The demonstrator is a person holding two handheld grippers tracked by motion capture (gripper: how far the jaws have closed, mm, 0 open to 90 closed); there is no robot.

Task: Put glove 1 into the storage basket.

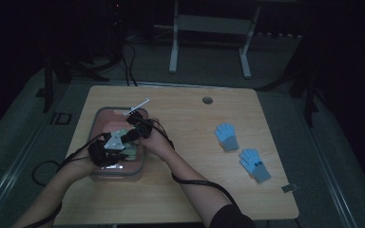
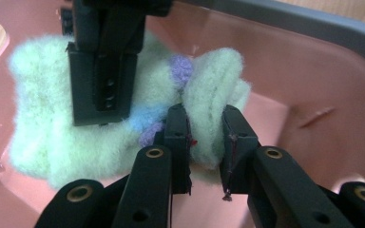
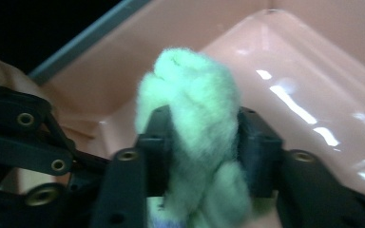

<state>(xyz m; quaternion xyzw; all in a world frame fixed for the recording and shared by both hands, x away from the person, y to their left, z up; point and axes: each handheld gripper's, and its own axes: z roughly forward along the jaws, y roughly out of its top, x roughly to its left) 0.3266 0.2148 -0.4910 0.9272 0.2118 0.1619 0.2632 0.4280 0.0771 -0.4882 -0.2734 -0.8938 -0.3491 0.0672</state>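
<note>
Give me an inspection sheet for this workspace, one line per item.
Surface: wooden table, round hole near far edge.
Job's things: fluffy green sock inside pink bin.
Clutter: two blue gloves at right; small tag near the right front corner.
Grippers: left gripper shut on the sock; right gripper pinching it too, both over the bin.
Cables: black cable trailing across the table.
Surroundings: dim room, white frame legs behind.

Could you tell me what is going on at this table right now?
A person is working with two handheld grippers over a pink bin. The left gripper is clamped on a fold of a fluffy pale green glove, and the right gripper has it between its jaws too. Two blue gloves lie on the table.
</note>
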